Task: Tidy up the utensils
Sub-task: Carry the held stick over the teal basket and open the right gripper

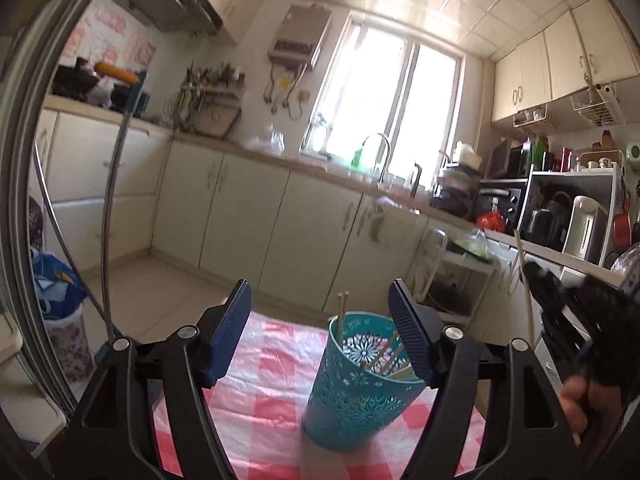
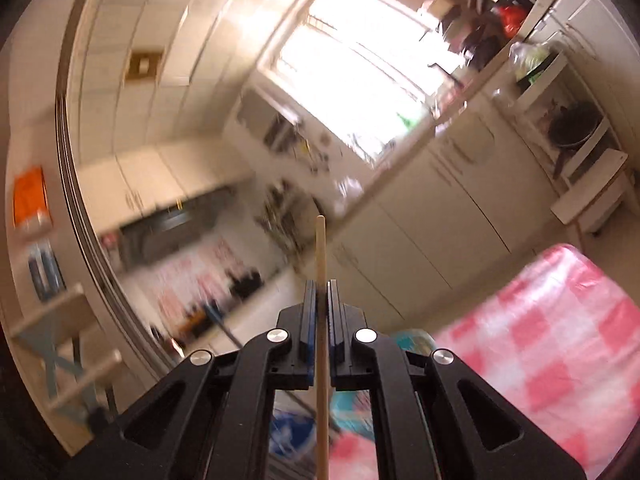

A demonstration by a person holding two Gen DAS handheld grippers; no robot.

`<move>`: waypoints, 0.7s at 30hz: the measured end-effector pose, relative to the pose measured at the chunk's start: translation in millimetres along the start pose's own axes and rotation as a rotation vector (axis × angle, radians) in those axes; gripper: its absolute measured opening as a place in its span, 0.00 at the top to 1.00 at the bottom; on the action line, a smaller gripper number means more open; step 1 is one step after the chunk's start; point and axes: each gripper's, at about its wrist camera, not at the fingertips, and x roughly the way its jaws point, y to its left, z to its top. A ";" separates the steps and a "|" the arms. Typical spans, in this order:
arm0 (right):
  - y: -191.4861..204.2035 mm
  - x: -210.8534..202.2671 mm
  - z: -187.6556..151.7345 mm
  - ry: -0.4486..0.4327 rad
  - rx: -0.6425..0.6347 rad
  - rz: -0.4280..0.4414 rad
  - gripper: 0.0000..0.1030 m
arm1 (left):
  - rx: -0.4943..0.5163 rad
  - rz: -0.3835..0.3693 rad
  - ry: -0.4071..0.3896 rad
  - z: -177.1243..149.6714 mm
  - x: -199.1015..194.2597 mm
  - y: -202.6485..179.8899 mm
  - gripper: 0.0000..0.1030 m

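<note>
pinching chopstick (image 2: 321, 264) between right gripper (image 2: 320, 292) jaws

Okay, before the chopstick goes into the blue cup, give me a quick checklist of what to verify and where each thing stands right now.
1. Right tool shut on the chopstick: ok.
2. Chopstick straight between the pads, not skewed: ok.
3. Teal cup upright on the checkered tablecloth: ok.
4. Room in the cup beside the chopsticks already inside: ok.
5. Left tool steadying the cup: not ok; it is open, and contact with the rim cannot be told.
6. Chopstick's lower tip lined up over the cup mouth: cannot tell; right wrist view is blurred.
</note>
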 end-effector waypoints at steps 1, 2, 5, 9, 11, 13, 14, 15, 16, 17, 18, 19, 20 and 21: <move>0.2 6.6 -0.3 -0.029 0.020 0.008 0.94 | 0.003 0.000 -0.010 0.8 -2.5 -1.6 0.34; -2.3 14.1 -1.8 -0.068 0.052 0.011 0.94 | 0.003 0.003 -0.020 1.5 -4.7 -2.1 0.34; -16.3 26.2 -1.6 -0.147 0.128 0.003 0.94 | -0.006 0.014 -0.032 4.9 -6.3 -0.3 0.34; -38.3 45.6 -5.3 -0.230 0.179 -0.063 0.94 | -0.010 0.021 -0.051 10.5 -2.1 0.0 0.34; -46.4 52.7 -8.2 -0.235 0.160 -0.113 0.94 | 0.001 0.016 -0.066 13.6 1.4 -5.1 0.34; -53.4 64.7 -8.5 -0.216 0.137 -0.145 0.94 | 0.008 0.012 -0.071 15.3 5.1 -8.1 0.33; -53.6 70.1 -11.2 -0.198 0.110 -0.166 0.94 | 0.001 0.005 -0.070 17.0 7.6 -9.6 0.33; -51.6 74.1 -13.3 -0.184 0.091 -0.179 0.94 | -0.005 0.001 -0.066 17.5 9.6 -10.4 0.32; -48.8 78.5 -16.5 -0.158 0.057 -0.192 0.94 | -0.010 -0.001 -0.062 16.8 11.3 -11.1 0.32; -45.6 81.0 -19.4 -0.137 0.026 -0.204 0.94 | -0.016 0.000 -0.055 16.3 13.4 -11.9 0.32; -40.5 84.5 -23.8 -0.115 -0.003 -0.213 0.94 | -0.020 0.000 -0.049 15.3 14.9 -12.7 0.32; -36.1 87.6 -28.5 -0.083 -0.041 -0.217 0.94 | -0.022 -0.001 -0.046 14.5 15.6 -13.4 0.32; -32.5 91.2 -34.0 -0.045 -0.072 -0.218 0.94 | -0.020 0.000 -0.044 13.6 16.0 -14.7 0.32; -28.8 94.8 -39.8 -0.004 -0.103 -0.224 0.94 | -0.015 0.001 -0.043 12.5 16.3 -15.7 0.31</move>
